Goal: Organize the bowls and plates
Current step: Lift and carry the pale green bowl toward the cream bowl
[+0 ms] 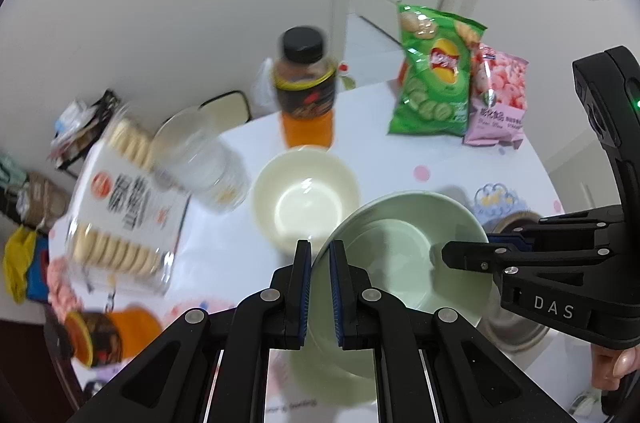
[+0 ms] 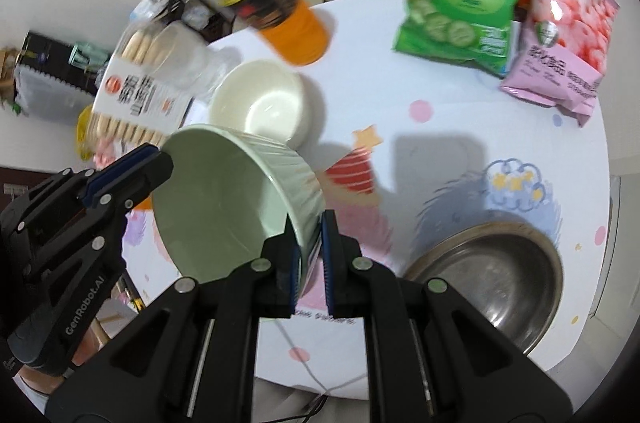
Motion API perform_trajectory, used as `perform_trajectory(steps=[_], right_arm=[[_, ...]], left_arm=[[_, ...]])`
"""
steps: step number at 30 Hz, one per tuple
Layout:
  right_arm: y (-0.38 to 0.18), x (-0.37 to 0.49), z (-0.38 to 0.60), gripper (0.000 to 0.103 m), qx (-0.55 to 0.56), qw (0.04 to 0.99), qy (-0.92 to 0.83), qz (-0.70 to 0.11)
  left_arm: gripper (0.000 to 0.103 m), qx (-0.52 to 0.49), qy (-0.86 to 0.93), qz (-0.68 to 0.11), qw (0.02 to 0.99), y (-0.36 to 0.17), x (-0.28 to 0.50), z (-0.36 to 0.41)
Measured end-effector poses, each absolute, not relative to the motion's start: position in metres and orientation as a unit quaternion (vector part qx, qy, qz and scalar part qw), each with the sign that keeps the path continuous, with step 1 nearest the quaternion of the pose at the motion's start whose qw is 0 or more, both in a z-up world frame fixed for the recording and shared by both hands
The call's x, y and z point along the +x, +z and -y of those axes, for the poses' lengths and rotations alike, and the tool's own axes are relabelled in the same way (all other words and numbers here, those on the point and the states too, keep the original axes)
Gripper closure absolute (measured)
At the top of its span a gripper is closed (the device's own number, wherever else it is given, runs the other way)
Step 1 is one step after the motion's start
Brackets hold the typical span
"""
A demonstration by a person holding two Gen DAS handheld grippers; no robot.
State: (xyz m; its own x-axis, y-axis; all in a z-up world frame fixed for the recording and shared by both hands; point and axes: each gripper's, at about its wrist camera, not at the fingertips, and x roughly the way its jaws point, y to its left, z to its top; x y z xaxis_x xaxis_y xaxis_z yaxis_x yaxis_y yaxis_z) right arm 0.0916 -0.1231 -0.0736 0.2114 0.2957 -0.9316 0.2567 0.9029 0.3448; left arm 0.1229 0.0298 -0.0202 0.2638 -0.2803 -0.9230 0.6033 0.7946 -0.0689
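A pale green bowl hangs tilted above the table, held at opposite sides of its rim. My left gripper is shut on its left rim. My right gripper is shut on the opposite wall. An empty cream bowl stands on the table just beyond the green one. A steel bowl rests at the right near the table edge; in the left wrist view it is mostly hidden behind the right gripper.
An orange drink bottle stands behind the cream bowl. A green chips bag and a pink snack bag lean at the back right. A cracker pack, a clear jar and a lying bottle crowd the left.
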Motion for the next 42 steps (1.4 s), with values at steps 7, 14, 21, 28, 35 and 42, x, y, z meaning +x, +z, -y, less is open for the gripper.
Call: perform_trajectory(steps=[7,14,21,28,35,42], right_arm=[[-0.069,0.083,0.07,0.091,0.187,0.745,0.04,-0.64],[-0.076,0.075,0.044,0.091,0.167,0.74,0.044,-0.65],[-0.08,0.069,0.04,0.091,0.166,0.735,0.042,-0.656],[-0.084,0.07,0.046,0.091,0.164,0.732,0.036,-0.66],[-0.096,0.072,0.053,0.091,0.169,0.724,0.036,-0.668],[-0.106,0.073,0.059,0.091,0.174,0.715,0.037,-0.677]], left_arm=[[0.095,0.132,-0.258,-0.546,0.786,-0.02,0.106,-0.081],[0.095,0.11,-0.251,-0.559,0.783,-0.034,0.093,-0.109],[0.095,0.114,-0.255,-0.56,0.78,-0.038,0.09,-0.108],[0.095,0.115,-0.258,-0.564,0.776,-0.045,0.091,-0.101],[0.095,0.116,-0.257,-0.577,0.767,-0.055,0.093,-0.095],[0.095,0.114,-0.258,-0.587,0.759,-0.062,0.094,-0.09]])
